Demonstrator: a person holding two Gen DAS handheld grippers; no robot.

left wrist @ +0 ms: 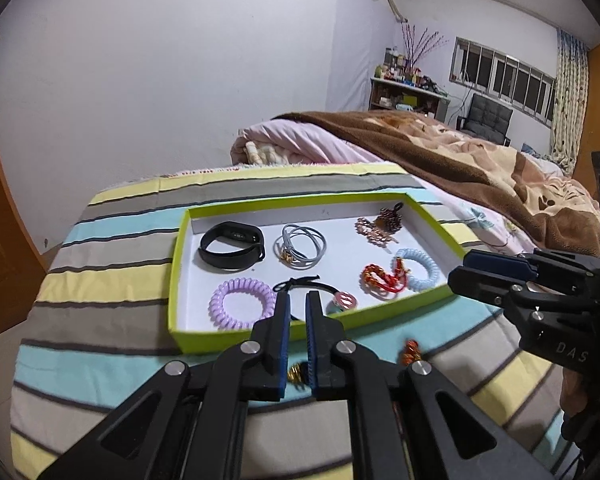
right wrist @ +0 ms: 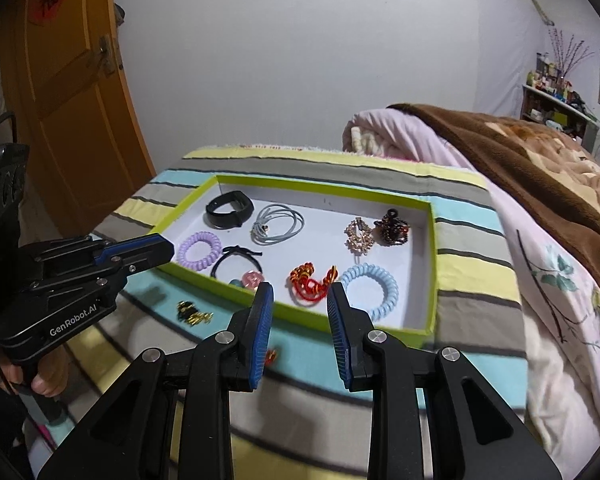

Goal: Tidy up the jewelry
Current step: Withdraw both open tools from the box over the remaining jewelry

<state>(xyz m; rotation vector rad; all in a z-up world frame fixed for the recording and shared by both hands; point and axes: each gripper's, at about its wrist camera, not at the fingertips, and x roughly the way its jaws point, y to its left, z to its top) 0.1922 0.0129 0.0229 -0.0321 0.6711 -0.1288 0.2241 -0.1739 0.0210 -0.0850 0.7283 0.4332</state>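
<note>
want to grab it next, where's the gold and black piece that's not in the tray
The gold and black piece lies on the striped cloth outside the tray's near wall, just below the left gripper in the right wrist view.

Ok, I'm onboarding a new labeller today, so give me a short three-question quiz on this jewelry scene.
1. True or false: the purple coil band lies inside the green tray.
2. Which gripper is open wider: left or right?
3. Fill in: two small pieces, a gold and black one and an orange one, lie on the ____ bedspread, outside the tray.

Key: 1 true; 2 right; 3 striped.
</note>
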